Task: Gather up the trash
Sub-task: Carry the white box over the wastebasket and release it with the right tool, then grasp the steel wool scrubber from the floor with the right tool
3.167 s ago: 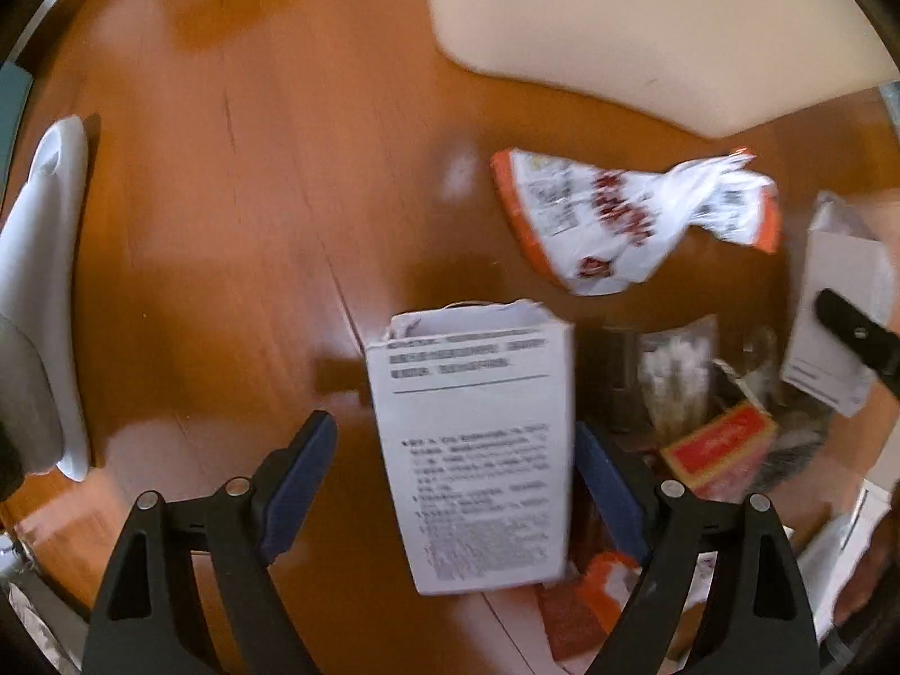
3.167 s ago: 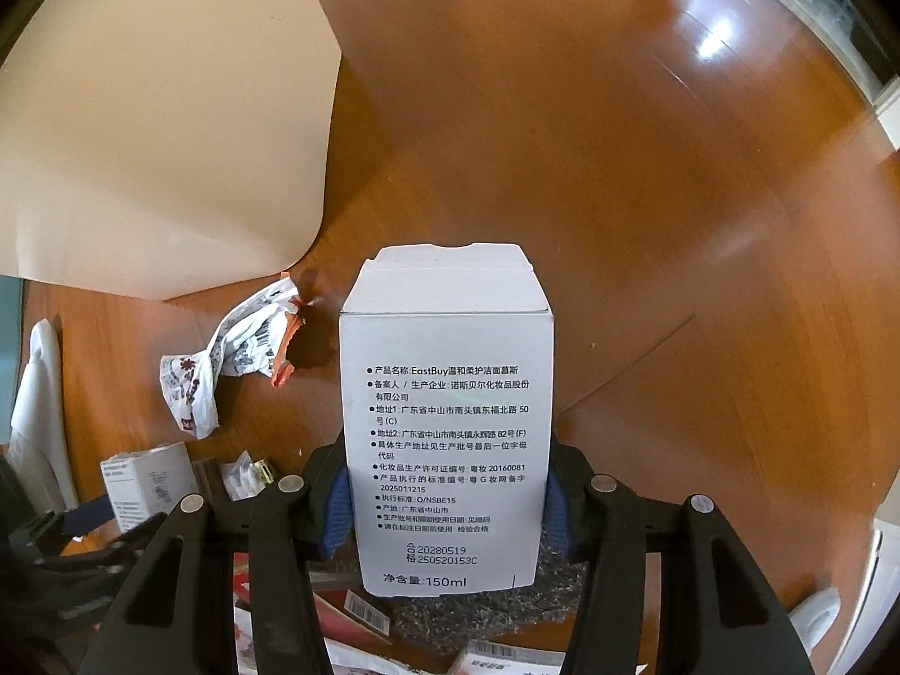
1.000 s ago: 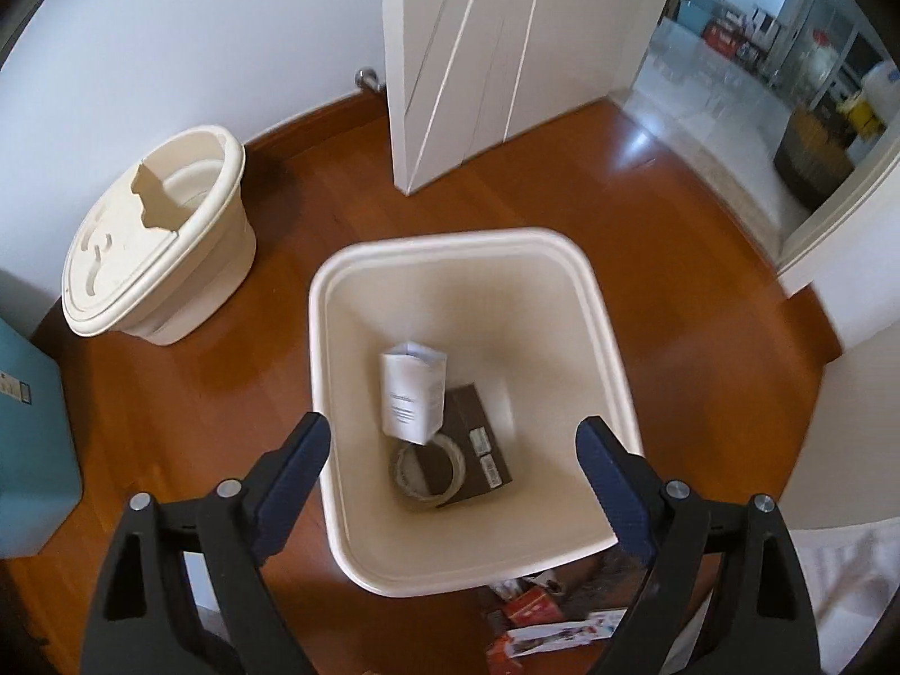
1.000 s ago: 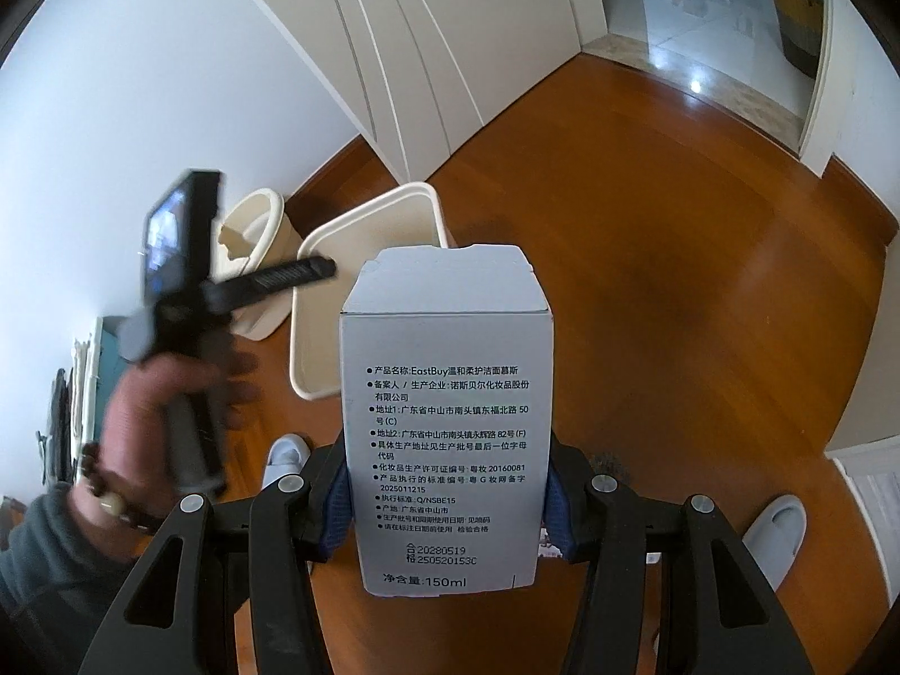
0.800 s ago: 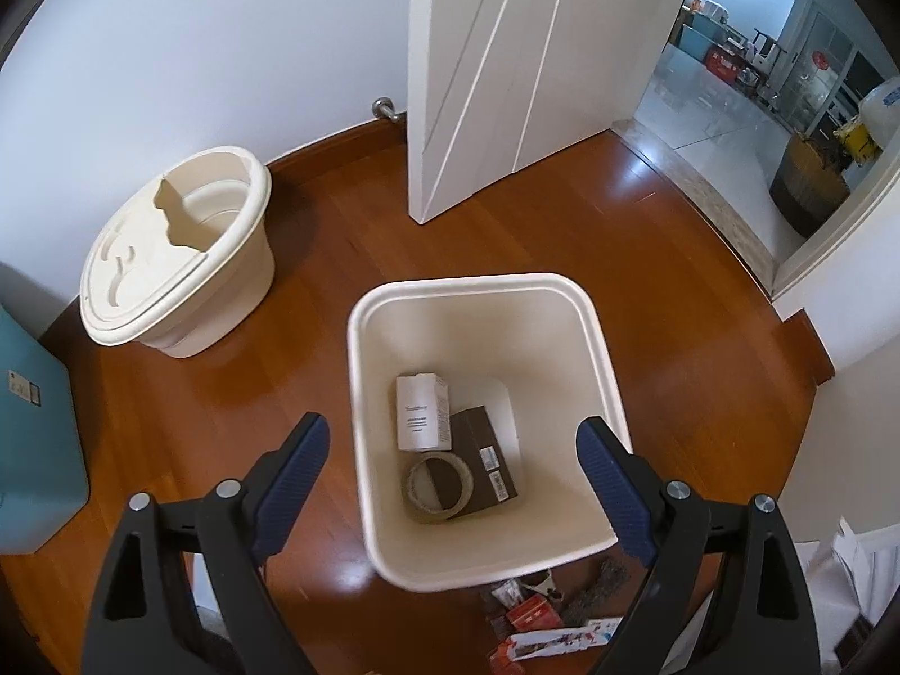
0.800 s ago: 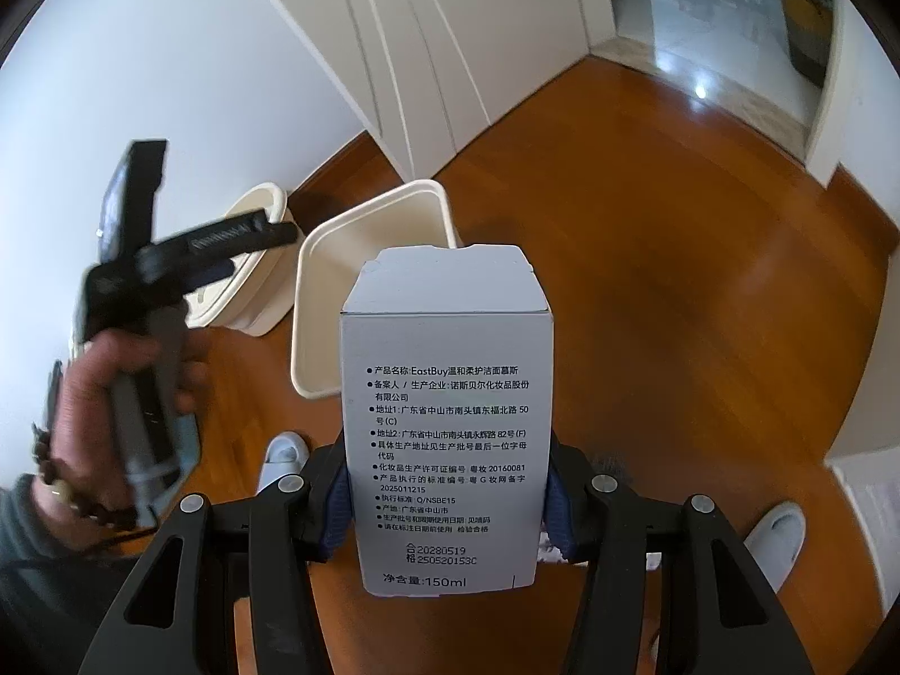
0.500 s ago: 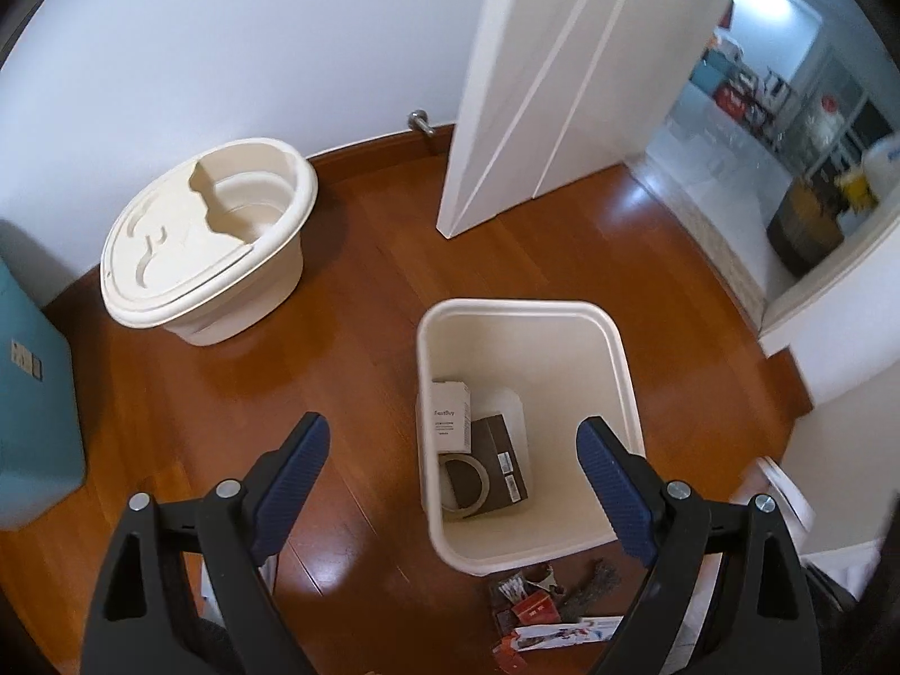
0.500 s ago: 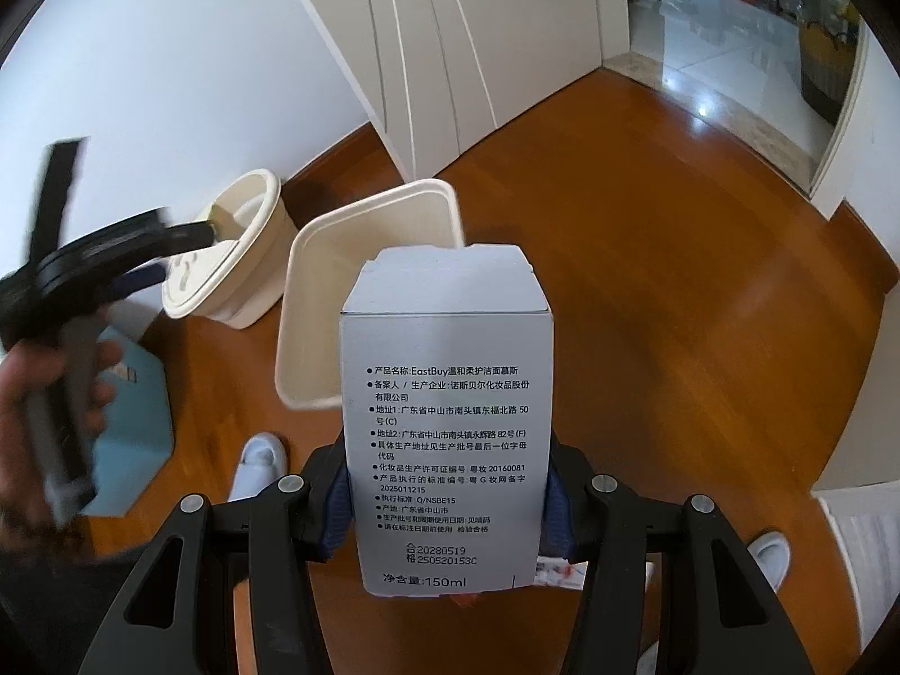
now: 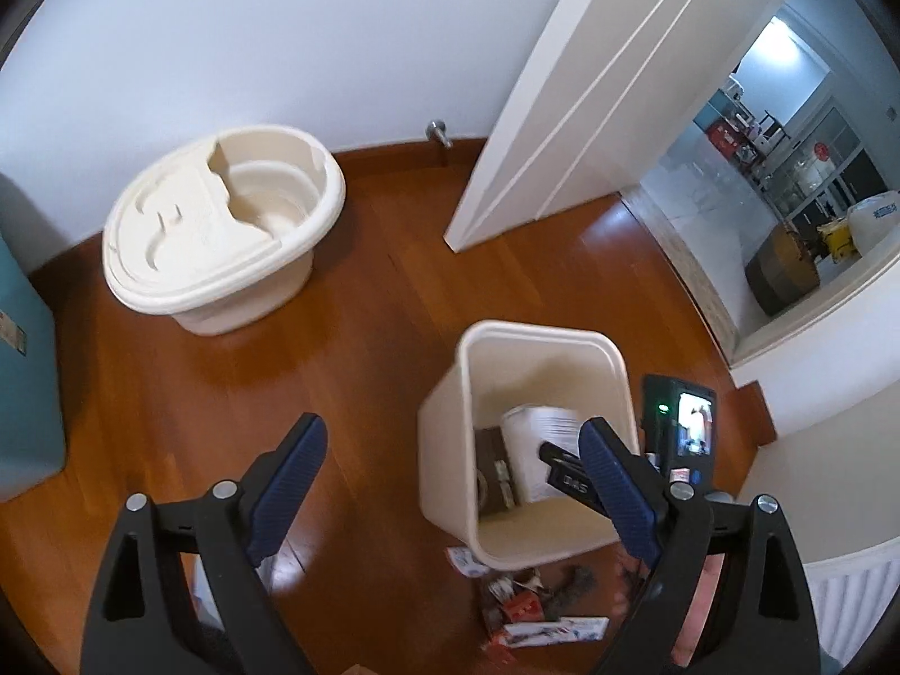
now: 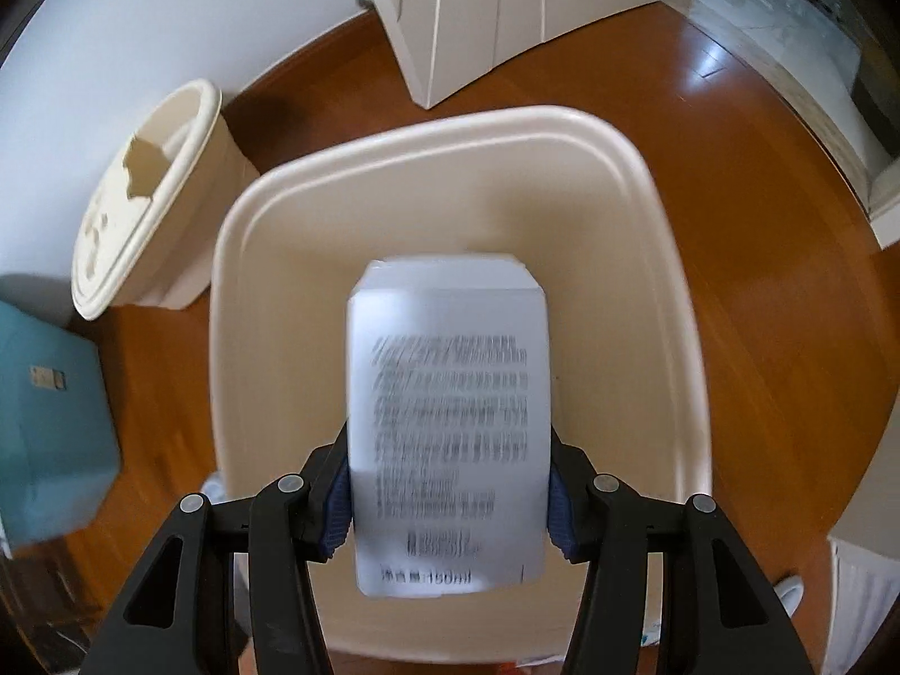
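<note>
- right gripper (image 10: pixel 449 498) clamps the box (image 10: pixel 447 422) directly over the bin (image 10: pixel 664 214).
- left gripper (image 9: pixel 450 484) gapes wide, empty.
- release only while centred, so the box clears the rim.

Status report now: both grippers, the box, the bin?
Left gripper open, empty. Right gripper shut on white box, above cream trash bin. Nothing in the way.

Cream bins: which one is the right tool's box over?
The open square bin, under the white box in the right tool. The round bin by the wall has a lid.
</note>
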`<state>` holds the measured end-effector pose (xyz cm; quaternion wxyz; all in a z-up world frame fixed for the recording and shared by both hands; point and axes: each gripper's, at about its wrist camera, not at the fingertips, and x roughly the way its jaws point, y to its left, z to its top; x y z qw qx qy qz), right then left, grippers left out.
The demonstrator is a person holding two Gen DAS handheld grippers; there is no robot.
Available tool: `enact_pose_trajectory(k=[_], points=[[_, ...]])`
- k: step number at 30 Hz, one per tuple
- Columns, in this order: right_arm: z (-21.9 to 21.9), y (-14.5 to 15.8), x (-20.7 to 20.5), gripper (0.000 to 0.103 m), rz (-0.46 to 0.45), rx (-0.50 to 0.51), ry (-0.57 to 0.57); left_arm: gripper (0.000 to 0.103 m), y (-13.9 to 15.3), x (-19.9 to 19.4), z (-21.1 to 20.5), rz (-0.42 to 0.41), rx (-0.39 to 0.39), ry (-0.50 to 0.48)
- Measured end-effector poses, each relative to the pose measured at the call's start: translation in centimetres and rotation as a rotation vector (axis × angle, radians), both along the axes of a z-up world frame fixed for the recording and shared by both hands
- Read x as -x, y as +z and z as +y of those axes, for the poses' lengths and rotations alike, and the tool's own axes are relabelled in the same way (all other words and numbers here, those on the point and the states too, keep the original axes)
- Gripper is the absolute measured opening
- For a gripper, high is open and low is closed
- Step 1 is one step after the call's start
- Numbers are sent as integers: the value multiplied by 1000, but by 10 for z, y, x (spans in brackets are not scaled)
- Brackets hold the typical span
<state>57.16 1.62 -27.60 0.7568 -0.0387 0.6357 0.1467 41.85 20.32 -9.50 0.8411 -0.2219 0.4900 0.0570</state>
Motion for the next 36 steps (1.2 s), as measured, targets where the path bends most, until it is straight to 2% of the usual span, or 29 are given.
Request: enact_pose_trajectory(k=[3, 5, 7, 8, 9, 10, 11, 12, 13, 14, 15, 16, 19, 22, 26, 28, 34, 35, 36], points=[[-5, -3, 1, 57, 17, 6, -7, 92, 0, -2, -11, -3, 11, -22], [-15, 7, 4, 57, 27, -16, -22, 92, 3, -3, -20, -14, 18, -54], [-36, 38, 23, 57, 13, -95, -34, 92, 6, -3, -30, -23, 28, -82], [-56, 57, 36, 58, -36, -147, -58, 92, 7, -2, -37, -30, 26, -103], [-75, 70, 54, 63, -77, -173, -84, 92, 7, -1, -47, -36, 7, -131], [-96, 78, 68, 76, -109, -186, -116, 92, 6, 0, -58, -38, -22, -160], [-122, 79, 84, 82, -129, -184, -157, 92, 5, 1, -66, -36, -42, -183], [-150, 68, 99, 91, -129, -151, -205, 92, 1, 4, -78, -29, -64, -213], [-174, 52, 112, 91, -108, -112, -242, 92, -3, 7, -88, -21, -79, -235], [-196, 27, 122, 91, -56, -68, -286, 92, -9, 11, -100, -10, -93, -256], [-220, -7, 133, 86, 25, -38, -348, 92, -16, 15, -111, 6, -108, -276], [-240, -35, 142, 78, 88, -46, -403, 92, -25, 18, -124, 27, -119, -301], [-299, -121, 175, 74, 282, -116, -629, 92, -48, 19, -155, 89, -165, -380], [-324, -162, 189, 74, 324, -156, -756, 92, -58, 13, -176, 108, -223, -422], [-319, -189, 169, 74, 296, -189, -748, 92, -62, 3, -193, 120, -234, -450], [-310, -205, 160, 74, 316, -193, -725, 92, -64, 0, -201, 124, -246, -468], [-289, -253, 153, 73, 389, -95, -673, 92, -75, 3, -215, 146, -297, -517], [-285, -255, 154, 75, 379, -81, -664, 92, -78, 3, -215, 152, -298, -521], [-280, -251, 151, 69, 339, -60, -642, 92, -81, 3, -216, 161, -299, -523]])
